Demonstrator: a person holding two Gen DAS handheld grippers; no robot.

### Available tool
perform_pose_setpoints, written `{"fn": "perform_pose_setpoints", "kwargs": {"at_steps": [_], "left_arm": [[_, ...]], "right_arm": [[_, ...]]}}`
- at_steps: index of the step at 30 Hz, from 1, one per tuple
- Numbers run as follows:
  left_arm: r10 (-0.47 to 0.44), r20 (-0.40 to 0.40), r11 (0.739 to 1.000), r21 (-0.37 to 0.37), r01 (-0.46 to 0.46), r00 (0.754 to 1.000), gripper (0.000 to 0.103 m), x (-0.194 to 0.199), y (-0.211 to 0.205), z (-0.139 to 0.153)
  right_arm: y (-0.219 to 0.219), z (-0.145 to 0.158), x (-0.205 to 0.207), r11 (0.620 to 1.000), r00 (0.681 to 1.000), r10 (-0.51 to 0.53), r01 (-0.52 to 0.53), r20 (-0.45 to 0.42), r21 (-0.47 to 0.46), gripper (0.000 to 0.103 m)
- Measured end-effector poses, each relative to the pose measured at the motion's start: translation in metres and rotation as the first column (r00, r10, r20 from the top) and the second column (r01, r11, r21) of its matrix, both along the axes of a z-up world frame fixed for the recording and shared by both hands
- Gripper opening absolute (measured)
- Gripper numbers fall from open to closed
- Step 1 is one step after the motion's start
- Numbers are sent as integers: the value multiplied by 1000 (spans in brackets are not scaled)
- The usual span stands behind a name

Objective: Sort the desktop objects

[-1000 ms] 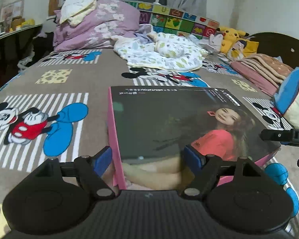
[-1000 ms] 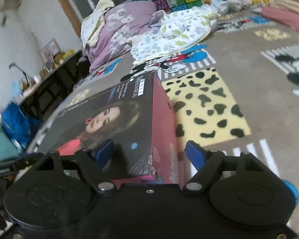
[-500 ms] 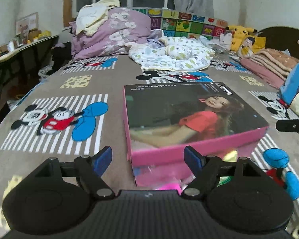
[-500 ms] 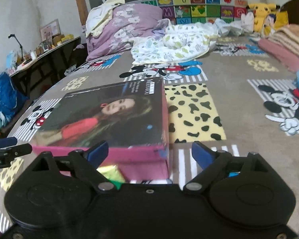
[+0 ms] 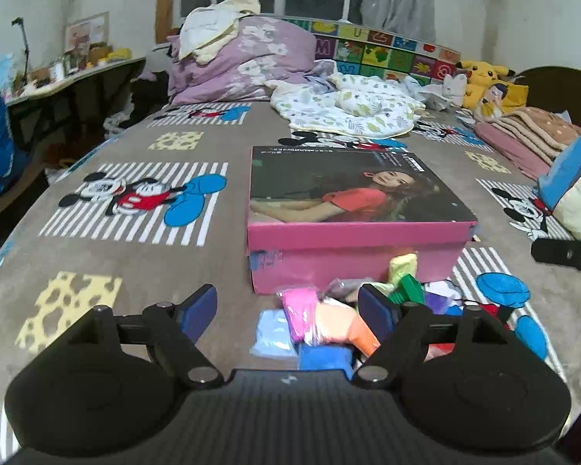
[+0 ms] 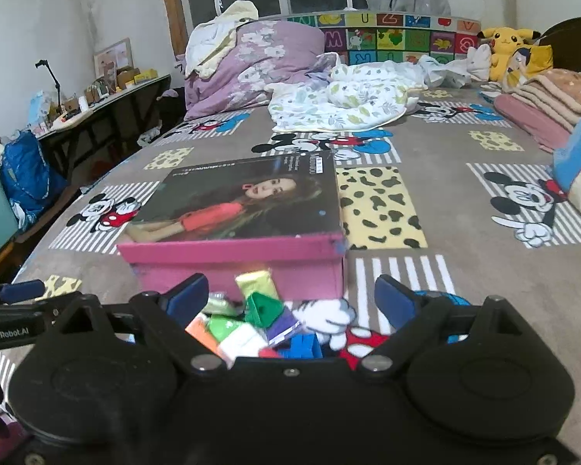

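A second ago both tools were right up against the pink box (image 5: 352, 209), with its edges between their fingers. Now both have pulled back, and a heap of small colored packets (image 5: 321, 317) shows on the bed (image 5: 97, 255) in front of the box. The left tool (image 5: 288, 304) is wide open and holds nothing. The pink, orange and blue packets lie between its fingers and just ahead of them, and the box sits farther on, a bit to the right. The right tool (image 6: 290, 296) is wide open too, with nothing in it. Green, white and purple packets (image 6: 251, 321) lie between its fingers, touching the front wall of the box (image 6: 236, 228), which sits just behind them. The lid shows a lady in a red top. The small white writing along its far edge is too tiny to read. In the right wrist view, the other tool at the left edge says "GenRobot.AI" (image 6: 7, 335).
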State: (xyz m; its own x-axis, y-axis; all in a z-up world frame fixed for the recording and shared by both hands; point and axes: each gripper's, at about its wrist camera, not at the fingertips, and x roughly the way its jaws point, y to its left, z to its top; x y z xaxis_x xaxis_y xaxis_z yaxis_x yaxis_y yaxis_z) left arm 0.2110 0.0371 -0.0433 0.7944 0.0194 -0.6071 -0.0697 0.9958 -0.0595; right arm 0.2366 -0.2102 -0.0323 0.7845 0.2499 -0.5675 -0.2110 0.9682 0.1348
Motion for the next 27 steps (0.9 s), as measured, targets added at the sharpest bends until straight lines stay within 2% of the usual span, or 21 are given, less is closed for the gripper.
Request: {"fn": "perform_pose_setpoints", "kwargs": {"at_steps": [5,10,15,19,27], "left_arm": [[-7,11,998,-69,8,1000,79,-29,-1,11],[-13,34,999,-41,14,999,79,-57,-10,19],[-17,49,999,-43,19,999,80,-82,-16,27],[-29,78,999,-13,30,996,88,-99,-25,34],[-41,102,998,-35,44,994,88,-129,-32,42]], "right_arm": [[1,6,-27,1000,1000,-11,11,-5,-14,93],[2,10,-53,1000,1000,-22,22,-13,-20,93],[4,12,-79,1000,1000,-19,19,-19,-20,93],[6,13,-95,999,1000,-18,17,-17,-37,93],[10,18,-125,998,1000,-17,17,1,-65,93]]}}
